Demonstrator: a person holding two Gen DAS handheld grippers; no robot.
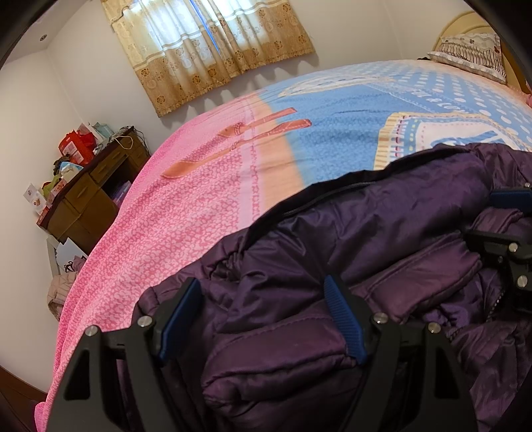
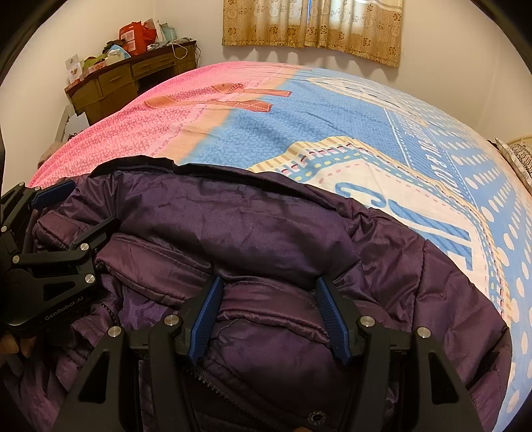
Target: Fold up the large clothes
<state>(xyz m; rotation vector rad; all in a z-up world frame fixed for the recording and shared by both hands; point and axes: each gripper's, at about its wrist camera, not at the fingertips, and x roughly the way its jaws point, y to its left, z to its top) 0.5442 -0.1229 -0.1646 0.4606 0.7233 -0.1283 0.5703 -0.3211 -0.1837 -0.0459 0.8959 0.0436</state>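
A: Nearest the left wrist camera, what did the left gripper (image 1: 262, 319) have?

B: A thick folded bundle of the purple padded jacket (image 1: 382, 232) sat between its blue pads (image 1: 344, 319), jaws spread wide around it. The pads lay against the fabric, but whether they pinched it I could not tell.

A: And the right gripper (image 2: 267, 314)?

B: About half spread, with a folded quilted panel of the jacket (image 2: 252, 226) bulging between its fingers. Again, contact yes, a firm grip I could not tell. The left gripper showed at nine o'clock in that view.

A: Where did the jacket lie?

B: Bunched on the near part of the bed (image 2: 332, 109), its zipper edge (image 1: 332, 192) running along the far side of the heap.

A: Beyond that?

B: Pink and blue bedspread (image 1: 199, 186), then a pillow (image 1: 472, 53) at two o'clock, a cluttered wooden desk (image 2: 133, 76) at ten o'clock, and gold curtains (image 2: 312, 26) at twelve.
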